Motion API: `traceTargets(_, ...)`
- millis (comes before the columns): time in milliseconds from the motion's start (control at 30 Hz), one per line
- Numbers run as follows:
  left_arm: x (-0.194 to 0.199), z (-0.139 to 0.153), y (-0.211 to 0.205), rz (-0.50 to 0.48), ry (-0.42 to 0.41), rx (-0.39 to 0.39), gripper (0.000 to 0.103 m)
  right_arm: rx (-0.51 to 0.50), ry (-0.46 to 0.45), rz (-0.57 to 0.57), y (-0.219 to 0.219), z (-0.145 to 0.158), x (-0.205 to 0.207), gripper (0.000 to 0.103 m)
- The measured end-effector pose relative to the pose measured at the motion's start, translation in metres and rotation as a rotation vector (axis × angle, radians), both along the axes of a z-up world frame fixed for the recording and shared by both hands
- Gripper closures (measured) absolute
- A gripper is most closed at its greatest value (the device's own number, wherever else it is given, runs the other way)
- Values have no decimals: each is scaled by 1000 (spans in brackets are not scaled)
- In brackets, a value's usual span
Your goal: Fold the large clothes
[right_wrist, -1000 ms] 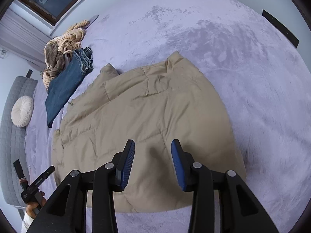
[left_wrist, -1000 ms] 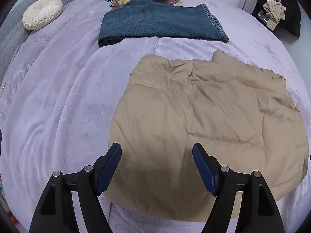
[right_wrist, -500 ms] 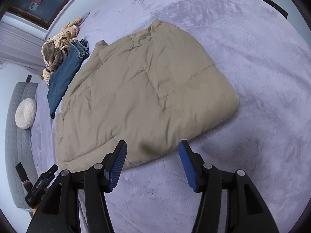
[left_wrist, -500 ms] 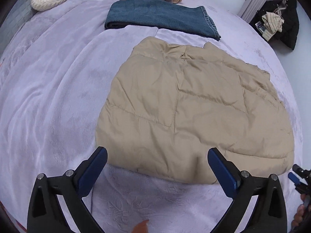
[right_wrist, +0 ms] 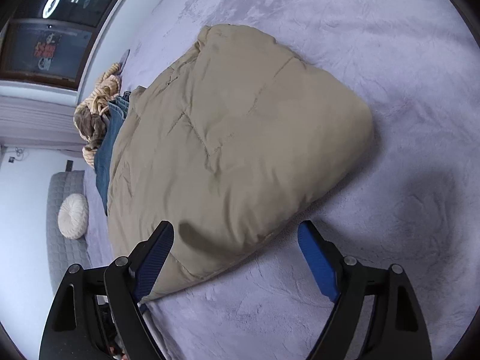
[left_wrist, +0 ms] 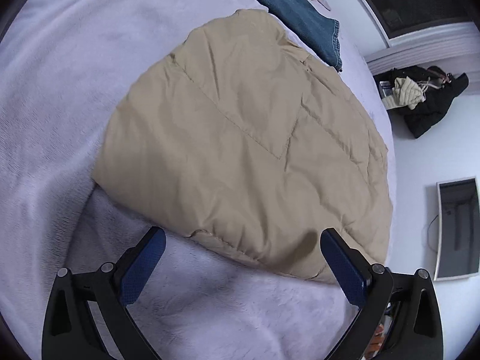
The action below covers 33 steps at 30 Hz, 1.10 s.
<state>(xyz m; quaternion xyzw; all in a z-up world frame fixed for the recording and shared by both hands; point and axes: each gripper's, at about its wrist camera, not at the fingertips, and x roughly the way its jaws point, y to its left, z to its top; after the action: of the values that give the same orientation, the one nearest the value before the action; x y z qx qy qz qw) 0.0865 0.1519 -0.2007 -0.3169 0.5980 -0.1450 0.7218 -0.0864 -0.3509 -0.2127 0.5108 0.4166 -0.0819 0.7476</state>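
A tan quilted jacket (left_wrist: 246, 138) lies folded flat on the lavender bed (left_wrist: 60, 96); the right wrist view shows the same jacket (right_wrist: 228, 150) from its other near corner. My left gripper (left_wrist: 243, 240) stands wide open low over the jacket's near hem, which runs between the fingers without touching the pads. The jaws of my right gripper (right_wrist: 237, 234) are opening; the jacket's near edge lies between them, and the pads do not press on it.
Folded blue jeans (left_wrist: 294, 9) lie beyond the jacket, with a heap of striped and brown clothes (right_wrist: 96, 111) behind them. A round cream cushion (right_wrist: 73, 216) rests against the grey headboard. A dark chair with clothes (left_wrist: 420, 99) stands beside the bed.
Both grippers sank toward the jacket's near edge and rolled, tilting both views. The left jaws spread wide; the right jaws widened step by step. The jacket stayed in place.
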Motion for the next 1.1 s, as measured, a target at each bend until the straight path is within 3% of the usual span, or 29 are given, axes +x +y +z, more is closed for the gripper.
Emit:
traceTargets(100,3,-14,-4,26,18,-28,0,81,-14,-7,0,-16,10,15)
traceTargets(200,13,-12,-7,46,-19,-31,0,136,-54,-20,0,-24,22,14)
traceTargets(267,23,-7,-7,61,-53,-31,0,170,-92,-25,0,-24,31,2)
traceTargets(367,40,-4,-6,86,-78,-9,0,218,-142,-48,0,-24,41,0)
traceTargets(567,60,-20,-5,143,-64,25,2,209,-78,-47,5,-36,55,0)
traceTargets(633,63,-21,-5,156,-77,32,27,203,-67,-42,6,-37,57,0)
traceTargets(667,65,-20,-5,142,-93,24,52,206,-65,-48,6,-38,56,0)
traceTargets(700,67,-18,-7,117,-110,14,65,214,-66,-60,6,-38,56,0)
traceTargets(733,69,-13,-9,95,-129,31,69,221,-66,-74,4,-39,54,1)
traceTargets(767,70,-5,-13,53,-162,58,75,223,-60,-88,4,-39,53,3)
traceTargets(800,69,2,-16,15,-193,93,76,225,-50,-103,4,-40,51,16)
traceTargets(833,67,9,-20,-22,-224,126,78,236,-54,-106,3,-41,48,38)
traceTargets(933,64,27,-25,-95,-288,170,79,243,-83,-117,5,-36,41,67)
traceTargets(1100,55,46,-20,-158,-331,165,80,190,-108,-108,15,-17,33,76)
